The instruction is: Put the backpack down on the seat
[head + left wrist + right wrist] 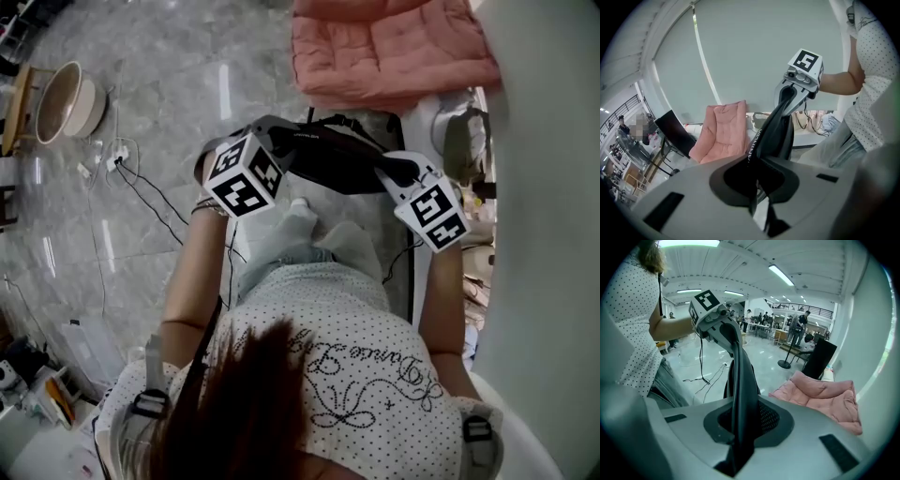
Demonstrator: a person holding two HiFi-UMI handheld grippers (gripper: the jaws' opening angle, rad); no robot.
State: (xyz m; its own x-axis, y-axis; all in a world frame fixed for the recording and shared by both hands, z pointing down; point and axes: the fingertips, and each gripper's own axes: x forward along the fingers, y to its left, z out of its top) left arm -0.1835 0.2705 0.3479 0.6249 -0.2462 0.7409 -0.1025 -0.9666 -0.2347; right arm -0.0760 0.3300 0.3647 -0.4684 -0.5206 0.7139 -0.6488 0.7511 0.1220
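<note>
Black backpack (337, 161) held up in the air, just short of the pink seat (394, 47).
My left tool (757, 180) and right tool (736, 427) each clench a strap (774, 129), sharing the weight so the bag hangs level for lowering onto the seat.

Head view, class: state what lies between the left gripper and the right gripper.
The black backpack spans it, held by left gripper and right gripper; the head view shows this.

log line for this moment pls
left gripper: shut on backpack | right gripper: shut on backpack | backpack: held up, not on pink seat
</note>
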